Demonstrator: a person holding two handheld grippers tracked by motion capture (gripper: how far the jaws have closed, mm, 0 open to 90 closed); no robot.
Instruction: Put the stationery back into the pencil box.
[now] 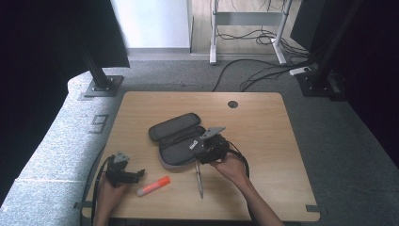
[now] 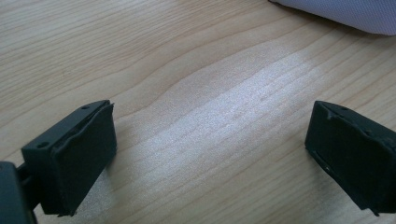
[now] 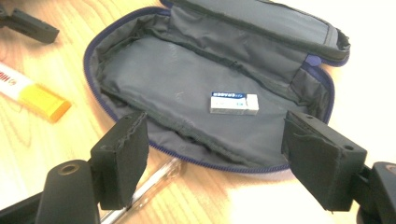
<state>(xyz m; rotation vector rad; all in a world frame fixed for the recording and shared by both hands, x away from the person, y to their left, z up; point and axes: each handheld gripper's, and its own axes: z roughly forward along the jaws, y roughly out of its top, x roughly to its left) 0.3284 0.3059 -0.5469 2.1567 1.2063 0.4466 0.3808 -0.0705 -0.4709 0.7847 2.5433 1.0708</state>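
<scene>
A grey pencil case (image 1: pixel 176 136) with a blue zipper lies open at the middle of the table. A small white and blue eraser (image 3: pixel 233 102) rests on the lining of its lower half (image 3: pixel 187 93). My right gripper (image 3: pixel 217 168) is open just over the case's near edge, with nothing between its jaws; in the high view it (image 1: pixel 207 148) sits at the case's right end. A clear pen (image 1: pixel 199 179) lies on the wood below it. My left gripper (image 2: pixel 210 158) stands open over bare wood at the front left (image 1: pixel 124 173). An orange and white glue stick (image 1: pixel 153 186) lies beside it.
The wooden table (image 1: pixel 263 136) has a round cable hole (image 1: pixel 232 104) near its far edge. Beyond it stand a white desk frame (image 1: pixel 214 33) and cables (image 1: pixel 263 70) on grey carpet. Dark stands flank both sides.
</scene>
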